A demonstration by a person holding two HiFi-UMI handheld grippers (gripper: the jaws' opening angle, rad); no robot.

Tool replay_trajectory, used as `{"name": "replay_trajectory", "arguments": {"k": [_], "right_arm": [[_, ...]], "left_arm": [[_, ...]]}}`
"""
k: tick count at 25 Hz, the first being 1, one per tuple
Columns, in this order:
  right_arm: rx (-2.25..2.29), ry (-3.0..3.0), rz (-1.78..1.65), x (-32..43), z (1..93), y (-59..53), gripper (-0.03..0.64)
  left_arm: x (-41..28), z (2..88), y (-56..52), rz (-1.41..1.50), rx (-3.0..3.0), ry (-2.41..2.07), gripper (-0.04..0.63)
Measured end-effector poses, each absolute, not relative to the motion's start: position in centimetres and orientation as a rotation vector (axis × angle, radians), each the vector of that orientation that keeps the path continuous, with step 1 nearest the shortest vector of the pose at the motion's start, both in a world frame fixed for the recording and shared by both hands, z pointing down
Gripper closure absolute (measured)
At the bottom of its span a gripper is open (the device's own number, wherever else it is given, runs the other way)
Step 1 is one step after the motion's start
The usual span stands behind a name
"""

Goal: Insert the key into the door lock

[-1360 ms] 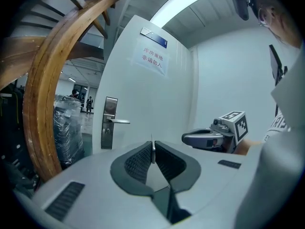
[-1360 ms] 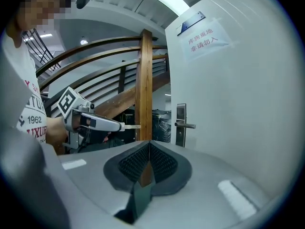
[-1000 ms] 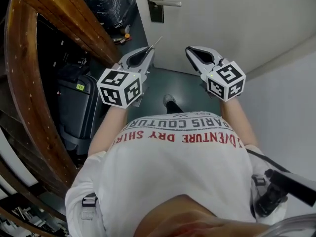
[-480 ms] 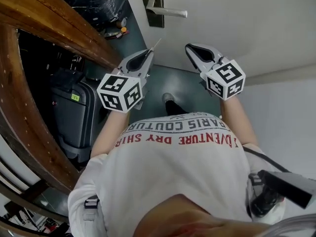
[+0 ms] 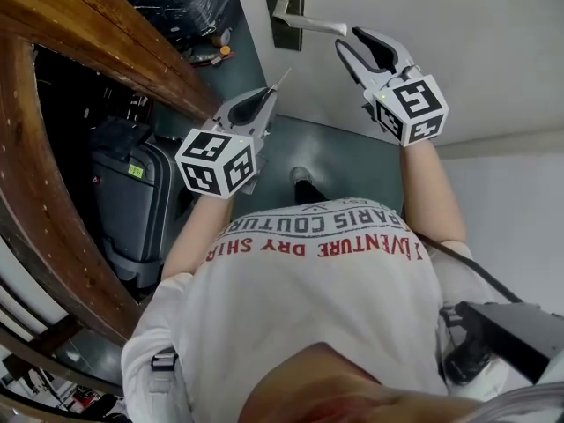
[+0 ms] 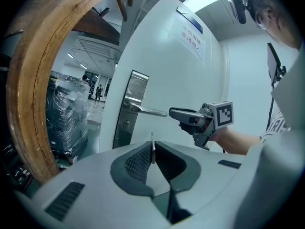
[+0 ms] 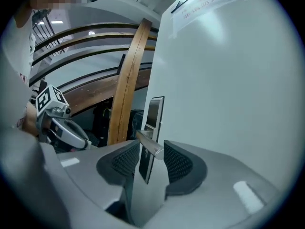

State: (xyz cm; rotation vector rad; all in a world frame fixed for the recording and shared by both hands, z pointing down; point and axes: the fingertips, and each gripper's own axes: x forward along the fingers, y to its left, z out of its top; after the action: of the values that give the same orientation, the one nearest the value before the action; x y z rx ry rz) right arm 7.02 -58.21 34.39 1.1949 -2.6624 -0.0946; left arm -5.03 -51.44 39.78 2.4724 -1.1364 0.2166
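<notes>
My left gripper is shut on a thin metal key, whose blade sticks out toward the white door. The key is short of the steel lock plate and its keyhole. My right gripper is higher, at the free end of the lever handle. Its jaws are opening. In the right gripper view the handle's tip lies between the pads without being pressed. The left gripper shows at the left of that view.
A curved wooden rail runs along the left, with a dark suitcase below it. Wrapped goods stand beyond the door's edge. The person's shoe is on the grey floor in front of the door.
The right gripper has moved up and forward to the door handle, and its jaws have parted. The left gripper shifted a little at first and then stayed, key still held.
</notes>
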Motion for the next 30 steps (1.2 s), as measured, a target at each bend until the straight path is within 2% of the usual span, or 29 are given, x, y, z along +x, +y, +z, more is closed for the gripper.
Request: {"name": "replay_trajectory", "arguments": {"k": [4,16,30], "right_arm": [[1.181,-2.662,-0.111,6.3,35.0,-60.2,0.457],[1.158,-2.652,-0.067,5.6,36.4,-61.3,0.459],[1.142,-2.658,-0.042,5.5,36.2,-61.1,0.459]], "left_arm": [[-5.6,40.4,-51.9,0.207,2.447,-1.137,0.572],[-6.9,41.5,-54.4,0.092,2.354,-1.121,0.572],[-5.3,42.4,-61.7,-0.533,1.896,-0.905,0.572]]}}
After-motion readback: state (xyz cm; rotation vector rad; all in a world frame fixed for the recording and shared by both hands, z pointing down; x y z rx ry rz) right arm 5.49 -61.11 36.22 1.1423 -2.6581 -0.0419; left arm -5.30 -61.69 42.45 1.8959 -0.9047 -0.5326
